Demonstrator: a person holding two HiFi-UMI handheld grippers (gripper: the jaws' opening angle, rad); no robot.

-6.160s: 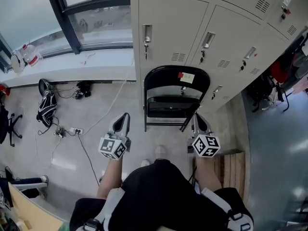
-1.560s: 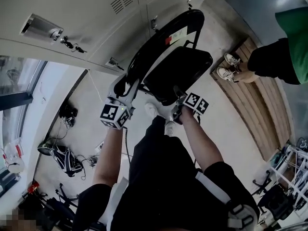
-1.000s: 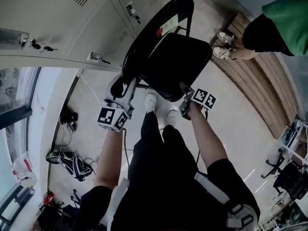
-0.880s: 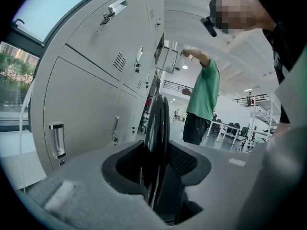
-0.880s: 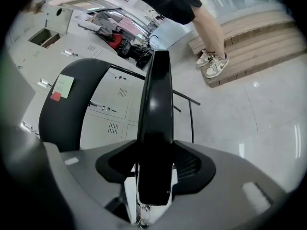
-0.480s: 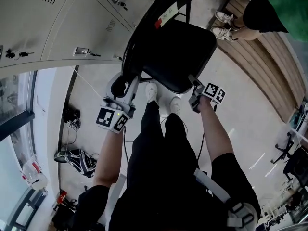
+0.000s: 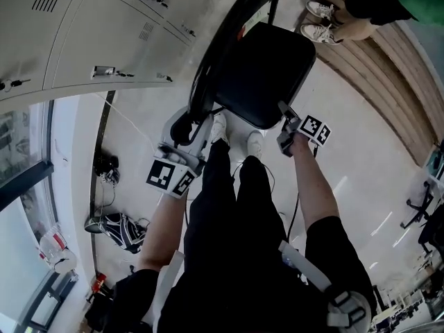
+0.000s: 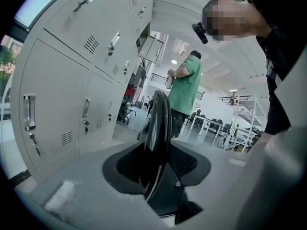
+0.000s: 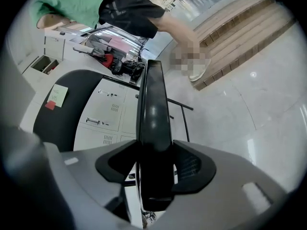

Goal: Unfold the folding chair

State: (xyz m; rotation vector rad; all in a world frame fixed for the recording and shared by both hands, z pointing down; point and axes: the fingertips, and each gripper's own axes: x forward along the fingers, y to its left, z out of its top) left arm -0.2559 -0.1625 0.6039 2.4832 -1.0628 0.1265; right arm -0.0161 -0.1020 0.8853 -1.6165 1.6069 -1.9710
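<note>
Here, a black chair [image 7: 253, 57], seat [image 7: 274, 75] swung clear of its back.
The left gripper [image 7: 187, 123] clamps the glossy back frame [image 7: 216, 50]; the right gripper [image 7: 283, 111] clamps the seat's edge, beside grey lockers [image 7: 83, 26].

The folding chair [image 7: 267, 71] has a glossy black metal frame and a smooth, matt black seat. The lockers [image 7: 83, 33] are matt grey painted metal. The floor [image 7: 361, 179] is polished and glossy, the platform [image 7: 388, 75] bare slatted wood.
</note>
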